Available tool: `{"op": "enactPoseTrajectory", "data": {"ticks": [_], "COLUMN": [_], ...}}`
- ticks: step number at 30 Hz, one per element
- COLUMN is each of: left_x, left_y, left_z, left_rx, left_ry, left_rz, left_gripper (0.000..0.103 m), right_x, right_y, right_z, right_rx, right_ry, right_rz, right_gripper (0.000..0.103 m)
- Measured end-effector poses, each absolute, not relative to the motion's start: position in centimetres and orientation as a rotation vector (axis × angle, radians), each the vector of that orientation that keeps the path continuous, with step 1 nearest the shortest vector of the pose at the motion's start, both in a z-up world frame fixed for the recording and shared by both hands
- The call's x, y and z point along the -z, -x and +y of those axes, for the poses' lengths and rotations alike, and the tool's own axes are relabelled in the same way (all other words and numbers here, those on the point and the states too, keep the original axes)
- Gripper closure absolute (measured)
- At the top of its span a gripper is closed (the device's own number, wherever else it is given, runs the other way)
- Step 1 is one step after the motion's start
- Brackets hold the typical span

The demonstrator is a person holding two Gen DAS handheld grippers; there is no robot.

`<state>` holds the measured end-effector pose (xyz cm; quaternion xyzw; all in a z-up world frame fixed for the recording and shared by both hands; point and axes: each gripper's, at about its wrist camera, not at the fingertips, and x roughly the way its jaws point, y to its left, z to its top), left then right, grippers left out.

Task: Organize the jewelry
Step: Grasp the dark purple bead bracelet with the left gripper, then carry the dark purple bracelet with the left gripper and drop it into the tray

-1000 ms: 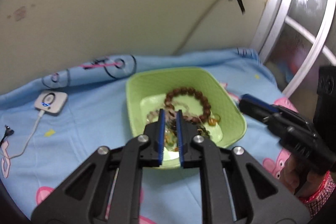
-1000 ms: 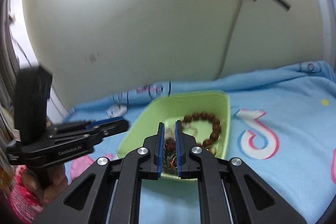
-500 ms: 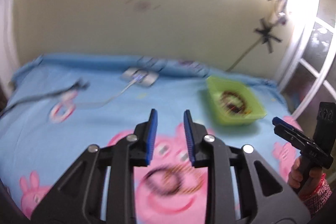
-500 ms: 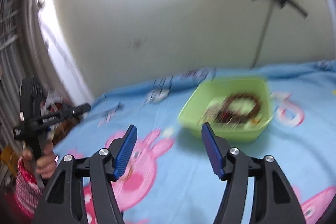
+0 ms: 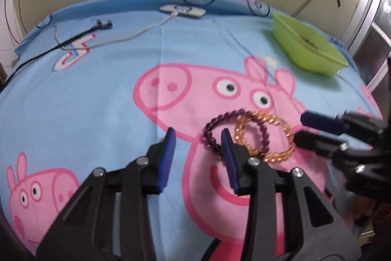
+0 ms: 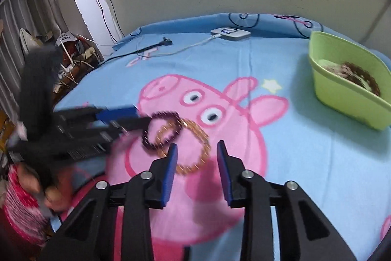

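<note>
A dark purple bead bracelet (image 5: 234, 131) and a gold chain bracelet (image 5: 266, 136) lie overlapping on the blue cartoon-pig blanket (image 5: 122, 94). My left gripper (image 5: 197, 137) is open, its right finger at the purple bracelet's left edge. My right gripper (image 6: 197, 147) is open just short of the gold bracelet (image 6: 195, 148), with the purple one (image 6: 161, 130) to its left. A green bin (image 6: 347, 89) with brown beads and other jewelry stands at the far right. It also shows in the left wrist view (image 5: 305, 45).
A white charger puck (image 5: 182, 10) with a white cable and a black cable (image 5: 73, 38) lie at the blanket's far edge. The wall is behind. Clutter and wires (image 6: 70, 50) sit off the bed's left side.
Both grippers pulled back from over the green bin, swung to the blanket's middle and opened. They now sit low by the two bracelets.
</note>
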<state>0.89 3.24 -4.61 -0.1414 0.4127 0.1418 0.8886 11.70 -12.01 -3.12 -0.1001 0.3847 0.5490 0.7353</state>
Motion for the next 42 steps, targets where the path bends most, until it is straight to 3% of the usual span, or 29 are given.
{"op": "enactPoseTrajectory", "data": {"ticks": [1,4,5,7,10,19,26,35,36,38,42], "left_x": [4.7,4.8,4.8,4.8,4.6,3.0,4.9,5.0,5.0,5.0,5.3], "left_y": [-0.8,-0.5,-0.4,-0.3,0.4,7.0,10.8,13.9,14.0,14.3,15.0], "left_z": [3.3,3.5,3.7,3.7,3.5,0.3,-1.9,-1.6,-1.6,-1.4,-0.3], "left_rx": [-0.295,-0.277,-0.268,-0.271,-0.282,-0.197,-0.241,-0.33,-0.335,-0.336,-0.324], "left_ry": [0.293,0.315,0.328,0.329,0.32,0.401,0.464,0.496,0.495,0.504,0.566], "left_rz": [0.856,0.85,0.847,0.844,0.841,0.763,0.83,0.819,0.819,0.819,0.805], "left_gripper": [0.067,0.093,0.094,0.096,0.096,0.096,0.096,0.096,0.096,0.096,0.096], "right_x": [3.0,3.2,3.6,4.7,5.1,2.9,5.3,4.7,4.7,4.5,4.6], "right_y": [-11.8,-11.6,-11.7,-12.4,-13.1,-8.4,-8.7,-3.0,-2.8,-2.4,-2.0], "right_z": [-11.6,-9.8,-9.1,-7.9,-7.9,-13.8,-16.3,-11.0,-10.5,-10.0,-8.8], "right_rx": [-1.223,-1.253,-1.253,-1.239,-1.257,-1.315,-1.361,-1.468,-1.469,-1.47,-1.463], "right_ry": [0.216,0.222,0.22,0.206,0.12,0.184,0.058,0.345,0.353,0.367,0.421], "right_rz": [0.851,0.882,0.907,0.975,1.032,0.857,0.994,0.864,0.86,0.841,0.836], "right_gripper": [0.095,0.096,0.097,0.103,0.103,0.103,0.103,0.103,0.099,0.074,0.072]}}
